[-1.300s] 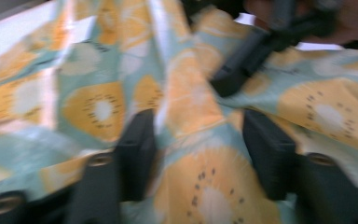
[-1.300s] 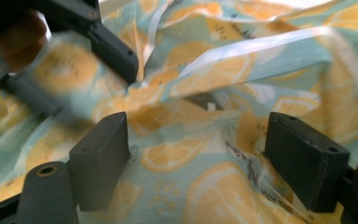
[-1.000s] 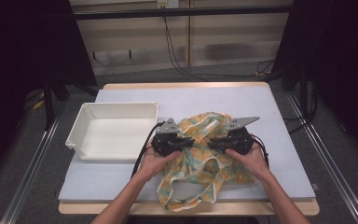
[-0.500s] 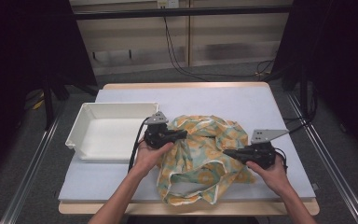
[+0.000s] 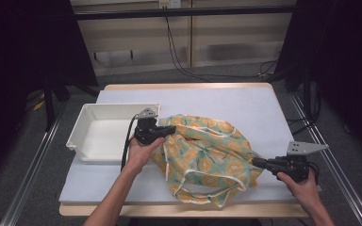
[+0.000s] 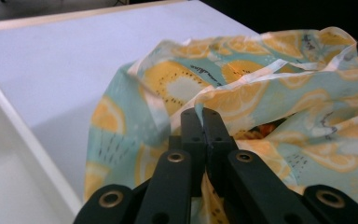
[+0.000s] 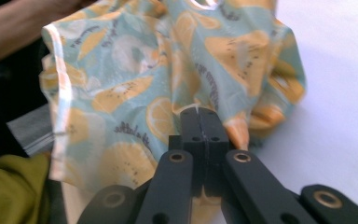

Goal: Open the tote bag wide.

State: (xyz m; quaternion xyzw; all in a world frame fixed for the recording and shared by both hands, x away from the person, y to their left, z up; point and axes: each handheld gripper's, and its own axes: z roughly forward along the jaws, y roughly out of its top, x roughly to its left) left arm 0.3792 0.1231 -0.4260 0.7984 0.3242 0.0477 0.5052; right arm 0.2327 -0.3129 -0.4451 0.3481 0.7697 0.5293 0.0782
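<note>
The bag [image 5: 207,155] lies on the table [image 5: 226,101], just right of the tray [image 5: 111,129].

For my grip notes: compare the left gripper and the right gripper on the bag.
The left gripper pinches the fruit-print bag at its end beside the white tray; the right gripper pinches the opposite end, nearer the table's front edge. Both are shut on fabric, and the bag spreads between them.

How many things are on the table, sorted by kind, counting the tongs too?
Fruit-print cloth bag: 1
White tray: 1
Tongs, left tongs and right tongs, each shut on the bag's fabric: 2
Total: 4
</note>
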